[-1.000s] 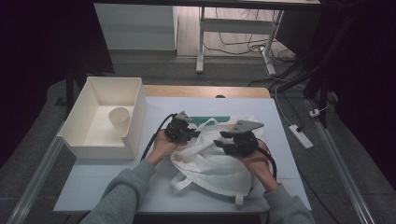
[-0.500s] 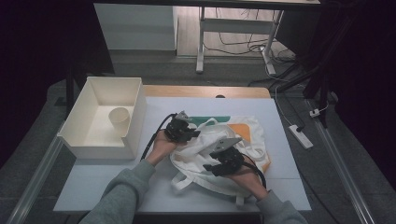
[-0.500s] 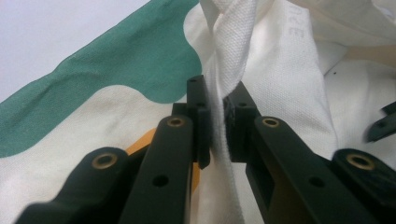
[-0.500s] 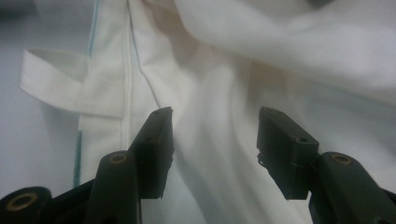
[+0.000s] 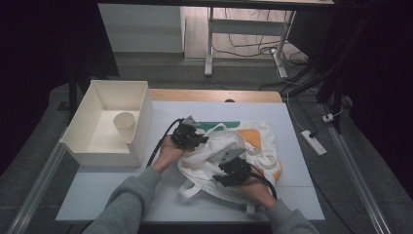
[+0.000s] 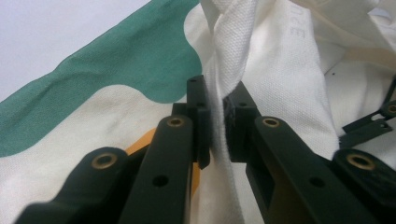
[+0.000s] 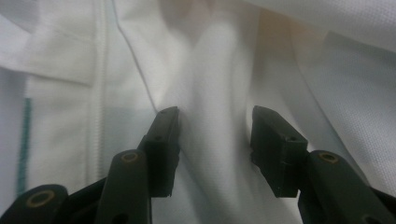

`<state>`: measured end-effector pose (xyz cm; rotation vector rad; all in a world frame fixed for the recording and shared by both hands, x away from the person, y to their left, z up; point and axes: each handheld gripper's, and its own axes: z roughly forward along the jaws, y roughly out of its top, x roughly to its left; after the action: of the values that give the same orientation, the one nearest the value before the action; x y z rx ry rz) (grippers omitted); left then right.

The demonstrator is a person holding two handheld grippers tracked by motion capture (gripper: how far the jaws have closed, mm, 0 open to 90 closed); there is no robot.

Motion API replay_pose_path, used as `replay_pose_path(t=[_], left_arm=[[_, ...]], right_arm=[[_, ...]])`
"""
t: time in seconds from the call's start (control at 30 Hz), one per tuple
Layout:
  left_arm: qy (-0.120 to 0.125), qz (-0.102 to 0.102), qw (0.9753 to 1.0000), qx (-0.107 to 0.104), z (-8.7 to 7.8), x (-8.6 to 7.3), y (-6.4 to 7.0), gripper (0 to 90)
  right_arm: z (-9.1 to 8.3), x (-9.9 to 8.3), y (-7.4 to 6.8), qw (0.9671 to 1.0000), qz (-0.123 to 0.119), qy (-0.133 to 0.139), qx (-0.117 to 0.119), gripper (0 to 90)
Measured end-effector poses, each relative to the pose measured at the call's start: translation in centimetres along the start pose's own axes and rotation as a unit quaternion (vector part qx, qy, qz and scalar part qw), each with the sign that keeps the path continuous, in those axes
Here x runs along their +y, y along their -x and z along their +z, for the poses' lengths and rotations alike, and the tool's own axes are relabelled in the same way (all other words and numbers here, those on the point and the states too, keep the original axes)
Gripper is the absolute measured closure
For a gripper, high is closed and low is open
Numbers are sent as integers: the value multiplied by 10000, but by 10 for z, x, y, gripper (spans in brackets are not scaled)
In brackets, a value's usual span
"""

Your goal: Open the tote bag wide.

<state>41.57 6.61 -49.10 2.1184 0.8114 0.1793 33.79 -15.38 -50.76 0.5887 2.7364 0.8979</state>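
Note:
A white cloth tote bag (image 5: 243, 146) with green and orange patches lies crumpled on the table's middle. My left gripper (image 5: 187, 134) sits at the bag's left edge, shut on a fold of its white cloth (image 6: 219, 93); the green patch (image 6: 116, 84) lies beyond it. My right gripper (image 5: 233, 170) rests on the bag's near side. In the right gripper view its jaws stand open (image 7: 215, 135) with a ridge of the white fabric (image 7: 219, 84) rising between them, not pinched.
A white open box (image 5: 109, 124) holding a paper cup (image 5: 124, 122) stands at the table's left. A power strip (image 5: 314, 142) lies on the floor off the right edge. Table legs and cables are behind the far edge.
My right gripper has come back from the bag's far right to its near middle, pulling cloth over and folding the bag toward me. The left gripper has stayed in place.

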Motion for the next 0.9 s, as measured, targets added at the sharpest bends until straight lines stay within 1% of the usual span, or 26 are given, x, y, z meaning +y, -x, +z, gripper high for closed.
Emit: replay_pose_path(t=[0.03,0.1,0.2,0.27,0.3,0.37,0.5,0.57,0.63,0.8,0.9], left_arm=[[4,-11,10000,0,0,0,0,826],[-8,1,10000,9,0,0,1,826],[6,5,10000,25,0,0,1,826],[13,13,10000,29,0,0,1,826],[17,20,10000,31,0,0,1,826],[50,27,10000,43,-1,0,1,827],[130,96,9998,88,-5,1,3,828],[181,131,9997,122,-7,2,3,828],[264,127,9994,173,-10,3,3,828],[417,94,9988,243,-21,4,1,829],[526,73,9981,309,-29,6,0,829]], right_arm=[[1,-1,0,10000,-25,-16,-50,530],[4,-2,0,9999,-38,3,-118,578],[5,-3,0,9997,-74,81,-231,706],[4,-3,-1,9993,-156,156,-310,791],[3,-2,-1,9991,-200,175,-334,821],[1,-2,-1,9988,-269,217,-347,852],[-8,0,2,9991,-111,367,-169,864],[-15,3,2,9989,-191,407,-109,865],[-24,7,2,9985,-161,525,31,867],[-34,13,-5,9972,-162,692,236,868],[-37,18,-13,9958,-229,788,406,868]])
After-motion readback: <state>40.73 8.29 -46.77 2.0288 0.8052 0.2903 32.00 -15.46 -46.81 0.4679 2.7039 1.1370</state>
